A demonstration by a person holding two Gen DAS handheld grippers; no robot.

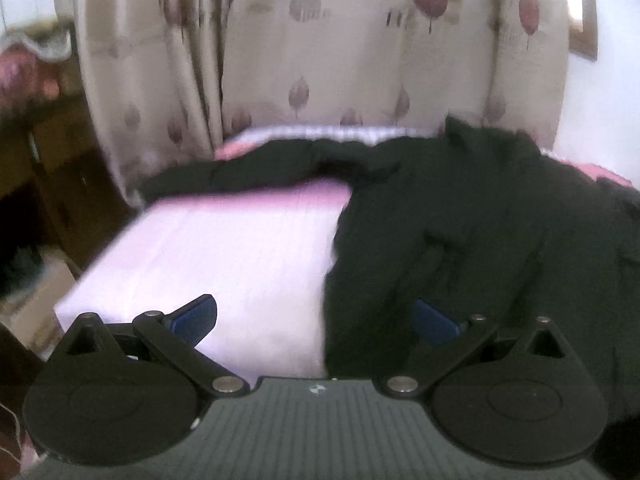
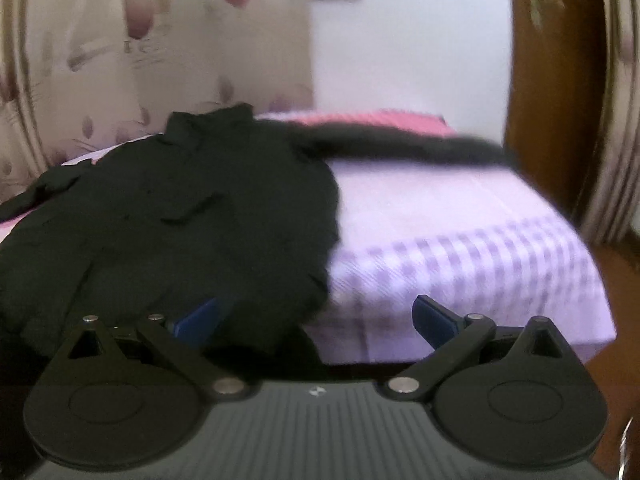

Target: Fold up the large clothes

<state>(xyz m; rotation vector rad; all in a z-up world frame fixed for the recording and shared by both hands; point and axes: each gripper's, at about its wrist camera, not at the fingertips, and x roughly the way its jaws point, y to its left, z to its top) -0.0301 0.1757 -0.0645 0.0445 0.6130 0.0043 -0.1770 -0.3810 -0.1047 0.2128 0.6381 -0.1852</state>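
The black jacket (image 1: 460, 216) lies spread across the bed (image 1: 240, 248), filling the right of the left view, while both the left hand-held gripper (image 1: 316, 320) and right hand-held gripper (image 2: 316, 320) hover with fingers apart, empty.

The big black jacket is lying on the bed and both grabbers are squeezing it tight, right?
Not quite. The black jacket does lie on the bed, but both wrist views show the left gripper and right gripper open, holding nothing.

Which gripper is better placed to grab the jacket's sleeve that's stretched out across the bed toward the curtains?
Probably left. The left gripper is open, and that sleeve lies ahead on its side of the black jacket.
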